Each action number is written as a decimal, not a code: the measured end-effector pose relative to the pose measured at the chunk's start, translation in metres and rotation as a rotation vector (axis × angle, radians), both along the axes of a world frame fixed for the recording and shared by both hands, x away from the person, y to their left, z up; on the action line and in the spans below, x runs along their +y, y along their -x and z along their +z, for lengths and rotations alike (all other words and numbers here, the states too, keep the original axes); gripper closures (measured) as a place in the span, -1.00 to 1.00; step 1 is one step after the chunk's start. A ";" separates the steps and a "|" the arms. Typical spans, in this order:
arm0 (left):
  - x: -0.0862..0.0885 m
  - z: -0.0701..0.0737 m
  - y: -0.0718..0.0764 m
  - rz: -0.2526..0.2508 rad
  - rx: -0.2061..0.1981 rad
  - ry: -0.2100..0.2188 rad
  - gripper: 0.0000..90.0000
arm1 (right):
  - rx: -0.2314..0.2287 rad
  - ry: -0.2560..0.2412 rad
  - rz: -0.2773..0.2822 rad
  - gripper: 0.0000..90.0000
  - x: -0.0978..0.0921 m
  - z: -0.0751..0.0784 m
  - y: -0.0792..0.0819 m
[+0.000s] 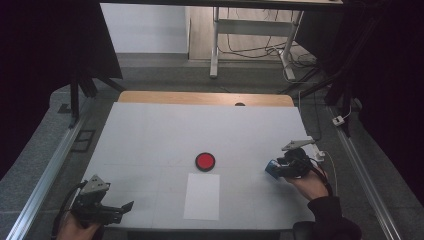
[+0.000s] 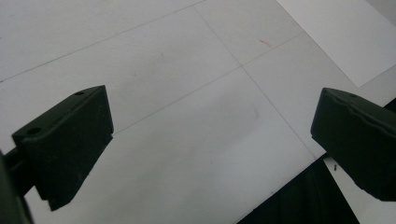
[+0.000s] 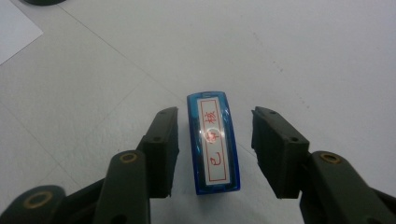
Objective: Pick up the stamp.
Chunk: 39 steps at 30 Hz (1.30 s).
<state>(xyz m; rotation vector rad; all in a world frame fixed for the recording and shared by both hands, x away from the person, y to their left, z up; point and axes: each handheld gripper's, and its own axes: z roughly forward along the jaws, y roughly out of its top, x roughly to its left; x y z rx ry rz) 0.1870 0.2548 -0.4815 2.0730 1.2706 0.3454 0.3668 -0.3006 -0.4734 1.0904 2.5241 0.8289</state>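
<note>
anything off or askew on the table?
Nothing stands out. The blue stamp stands between the right tool's open jaws, apart from both. The ink pad and paper sheet lie flat mid-table, no spills. The left tool is open over bare table.

The only writing stands on the blue stamp (image 3: 213, 142) that lies on the table between the jaws of the right gripper (image 3: 215, 149). Its top carries a white label with a thin red frame, and inside the frame a line of red Chinese characters runs along the stamp's length. A glare spot falls on the middle of the label, so the characters cannot be read with certainty; the last looks like 核.
</note>
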 end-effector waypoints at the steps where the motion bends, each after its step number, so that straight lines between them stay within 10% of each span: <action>1: 0.000 0.000 0.000 0.000 0.000 -0.001 -1.00 | 0.002 -0.001 0.003 0.21 0.000 0.000 0.000; 12: 0.000 0.000 0.000 -0.004 0.000 -0.007 -1.00 | 0.019 -0.018 0.015 0.55 -0.003 0.001 -0.001; 39: -0.001 0.000 0.000 -0.005 0.004 -0.008 -1.00 | -0.042 -0.090 0.048 0.56 0.001 0.019 0.008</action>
